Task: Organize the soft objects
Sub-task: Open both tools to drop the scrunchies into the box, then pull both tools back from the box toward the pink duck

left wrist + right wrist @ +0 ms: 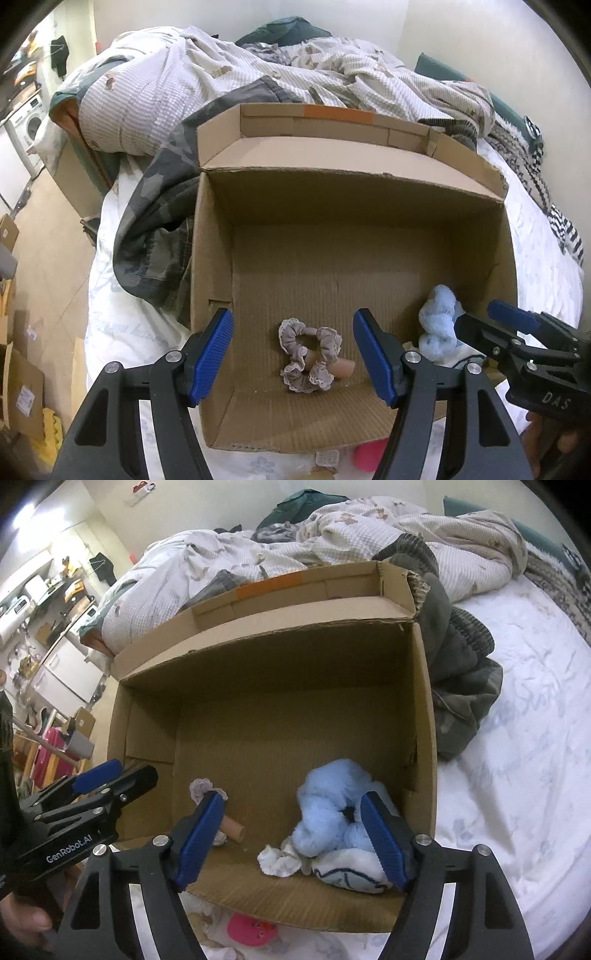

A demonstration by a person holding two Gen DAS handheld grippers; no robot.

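Scrunchie (309,354) lace-edged, ruffled (maybe around a tube) | fluffy blue plush (332,823) | corrugated box (214,258) | both grippers wide, empty

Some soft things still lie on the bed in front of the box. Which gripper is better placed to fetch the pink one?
Probably the right gripper: open and empty, with the pink object just below it, outside the cardboard box. The left gripper sees it off to its right.

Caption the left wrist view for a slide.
Open left gripper above a lace-trimmed scrunchie inside the cardboard box.
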